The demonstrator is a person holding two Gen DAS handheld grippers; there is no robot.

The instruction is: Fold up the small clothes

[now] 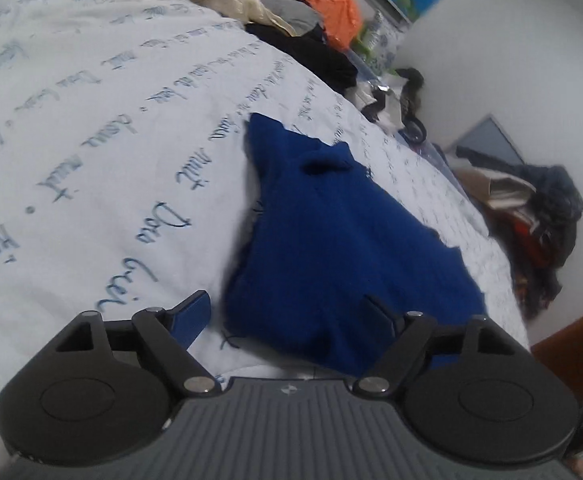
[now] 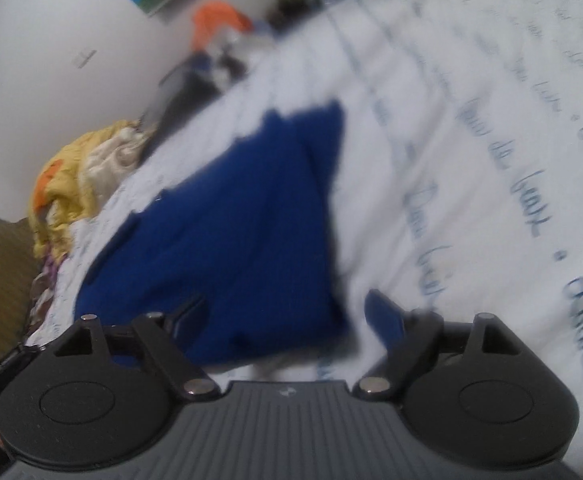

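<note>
Left claw (image 1: 287, 312), jaws spread and released, above the near edge of the blue garment (image 1: 331, 248), which lies flat on the sheet (image 1: 91, 120); one finger over the cloth, the other over bare sheet beside it. Right claw (image 2: 291, 312), likewise released, at the garment's (image 2: 231, 220) near edge; view blurred. Beyond the garment, at the sheet's far edge, a clothes heap (image 1: 303, 28).
</note>
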